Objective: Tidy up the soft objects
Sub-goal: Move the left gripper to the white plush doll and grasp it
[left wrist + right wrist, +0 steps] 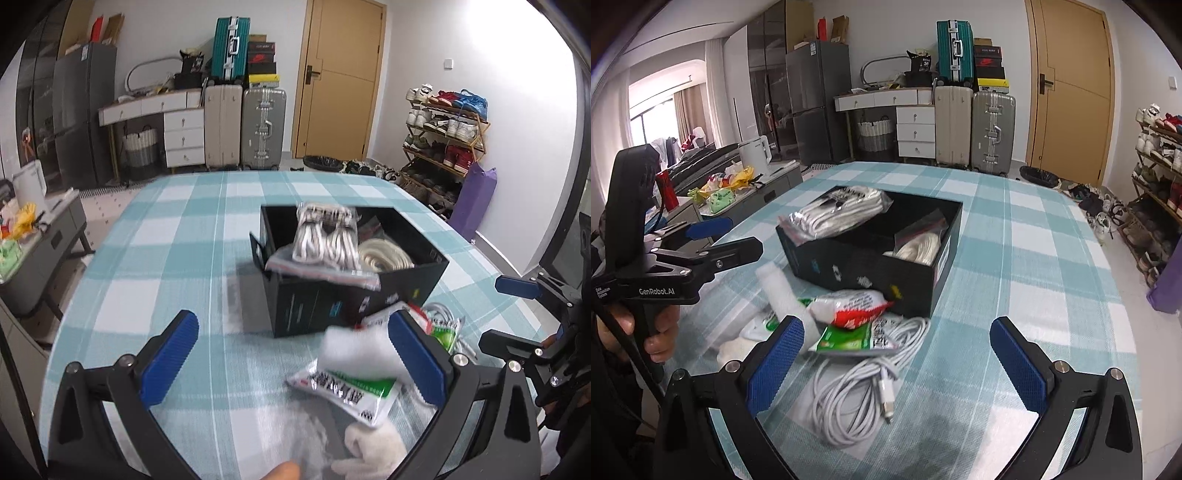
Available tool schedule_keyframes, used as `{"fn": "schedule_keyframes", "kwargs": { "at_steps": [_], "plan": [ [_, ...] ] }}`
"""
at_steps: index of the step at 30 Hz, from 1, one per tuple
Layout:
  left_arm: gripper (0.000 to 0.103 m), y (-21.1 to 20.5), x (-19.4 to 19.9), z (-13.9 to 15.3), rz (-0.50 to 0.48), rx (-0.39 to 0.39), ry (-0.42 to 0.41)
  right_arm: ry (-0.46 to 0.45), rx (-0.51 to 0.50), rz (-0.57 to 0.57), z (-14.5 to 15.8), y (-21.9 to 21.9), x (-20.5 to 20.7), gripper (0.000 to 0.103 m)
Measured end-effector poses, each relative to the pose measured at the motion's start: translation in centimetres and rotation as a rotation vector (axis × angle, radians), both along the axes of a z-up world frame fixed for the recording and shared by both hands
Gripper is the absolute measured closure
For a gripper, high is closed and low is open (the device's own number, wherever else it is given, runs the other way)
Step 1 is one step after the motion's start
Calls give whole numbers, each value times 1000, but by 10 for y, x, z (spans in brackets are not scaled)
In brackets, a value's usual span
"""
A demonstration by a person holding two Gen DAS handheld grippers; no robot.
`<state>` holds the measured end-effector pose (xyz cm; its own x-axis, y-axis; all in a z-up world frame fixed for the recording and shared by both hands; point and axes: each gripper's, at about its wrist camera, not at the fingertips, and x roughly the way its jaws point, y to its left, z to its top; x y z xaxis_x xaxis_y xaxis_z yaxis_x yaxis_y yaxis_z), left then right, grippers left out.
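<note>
A: While both sets of jaws stand wide apart, does either one hold anything?

B: No. The left gripper point(295, 363) is let go. A white and green packet point(351, 391) lies on the cloth under the gap between its blue pads point(170, 360), but the pads do not press it. A soft white thing point(373, 446) lies just below the packet, partly under it.

A: And the right one?

B: The right gripper point(897, 369) is let go too. A loose white cable point(857, 398) lies on the cloth between its fingers. Nothing pinches it.

A: What is near the cable?

B: A small heap. A red and white packet point(849, 306) sits on top of a green one point(849, 339), and a white strip point(783, 291) sticks out to the left. It is blurry, so I cannot tell what it is.

A: Where is the box?

B: The black box point(871, 269) sits on the table point(1034, 258), just behind the heap. Its top is open. A clear bag of white cable point(842, 214) leans over its left rim. A cream coil point(919, 247) lies inside by the right wall, with a clear bag around it.

A: Can you see the person?

B: A hand point(657, 332) grips the handle of the left gripper, seen at the left in the right camera.
</note>
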<state>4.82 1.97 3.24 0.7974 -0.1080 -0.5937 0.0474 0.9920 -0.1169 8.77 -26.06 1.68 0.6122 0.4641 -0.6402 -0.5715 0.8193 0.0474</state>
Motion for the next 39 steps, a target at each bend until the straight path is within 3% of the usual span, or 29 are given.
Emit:
{"fn": "schedule_keyframes", "kwargs": {
  "at_steps": [12,39],
  "plan": [
    [0,-13,-23,-17,-24,19,33,63,-33,4,-28,1,-8,1],
    [0,-33,-27,-42,-129,70,167,112,-82,6,-42,15,2,1]
  ]
}}
